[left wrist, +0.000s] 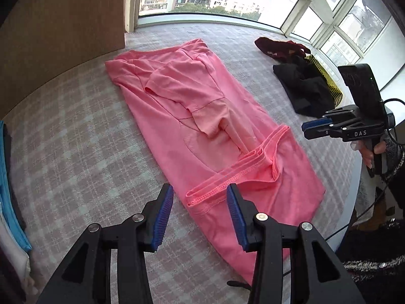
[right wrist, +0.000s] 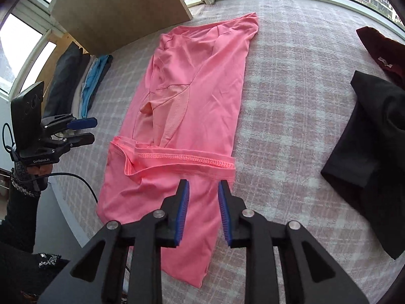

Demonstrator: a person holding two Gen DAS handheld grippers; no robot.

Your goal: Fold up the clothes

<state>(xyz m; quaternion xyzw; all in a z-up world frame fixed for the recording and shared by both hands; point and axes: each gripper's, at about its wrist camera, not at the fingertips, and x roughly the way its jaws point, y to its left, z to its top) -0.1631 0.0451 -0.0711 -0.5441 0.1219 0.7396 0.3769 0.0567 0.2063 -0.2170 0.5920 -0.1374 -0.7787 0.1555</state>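
Note:
A pink shirt [left wrist: 202, 116] lies on the checked cloth, folded lengthwise into a long strip with its sleeves turned in. Its stitched hem [left wrist: 227, 177] is doubled back across the near part. My left gripper [left wrist: 200, 190] hovers open just above the hem's near corner, with nothing between its blue pads. In the right wrist view the shirt [right wrist: 202, 83] runs away from me and the hem [right wrist: 184, 158] crosses it just beyond my right gripper [right wrist: 203, 183], which is open and empty above the fabric. Each gripper shows in the other's view: right [left wrist: 307, 128], left [right wrist: 92, 130].
A black garment with a yellow striped part [left wrist: 306, 88] and a dark red one [left wrist: 278, 46] lie to the right; they appear again as black [right wrist: 367, 139] and red [right wrist: 379, 50]. Folded clothes are stacked on the left [right wrist: 83, 86]. A wooden board [left wrist: 63, 25] stands at the back by the windows.

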